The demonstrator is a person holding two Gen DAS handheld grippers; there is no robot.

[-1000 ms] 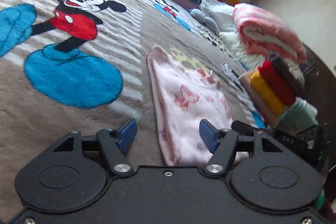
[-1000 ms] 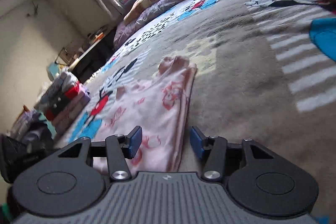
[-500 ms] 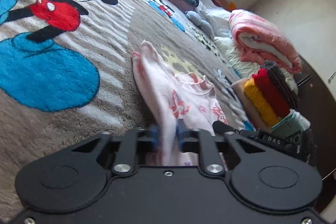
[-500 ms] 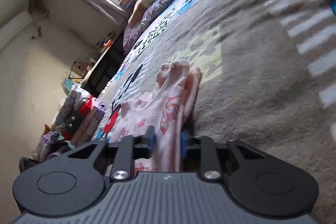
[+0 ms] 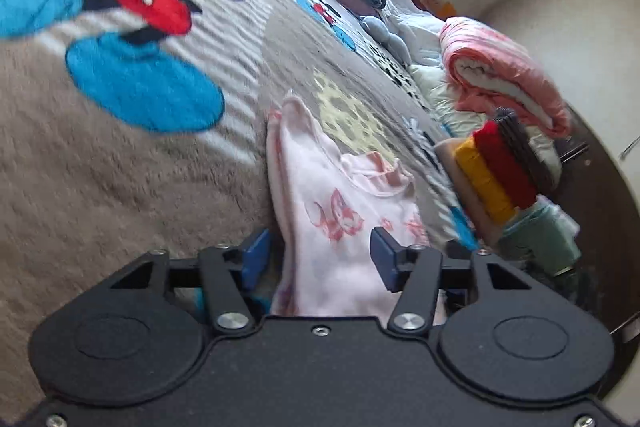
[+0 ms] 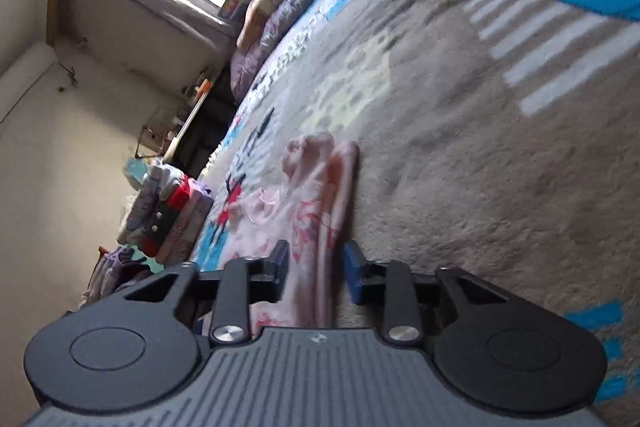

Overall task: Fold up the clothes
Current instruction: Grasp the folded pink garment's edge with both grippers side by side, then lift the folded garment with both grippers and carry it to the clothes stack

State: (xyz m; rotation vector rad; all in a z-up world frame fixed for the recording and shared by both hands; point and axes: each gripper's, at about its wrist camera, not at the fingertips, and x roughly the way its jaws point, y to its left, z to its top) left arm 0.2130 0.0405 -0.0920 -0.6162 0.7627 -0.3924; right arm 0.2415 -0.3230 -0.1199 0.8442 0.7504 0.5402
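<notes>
- Left wrist view: the left gripper (image 5: 318,259) has just been opening; its blue pads (image 5: 256,255) stand apart with the near end of the pink garment (image 5: 344,211) between them, none pressing the cloth.
- The garment lies folded lengthwise on the cartoon-print blanket (image 5: 120,187), reaching away from the gripper.
- To the right, a stack of folded clothes (image 5: 496,171) sits near a rolled pink quilt (image 5: 504,75).
- Right wrist view: the right gripper (image 6: 316,273) has also just been opening, pads (image 6: 354,277) parted, the garment's (image 6: 316,203) near edge between them, loose.
- The folded pile (image 6: 168,219) sits left.
</notes>
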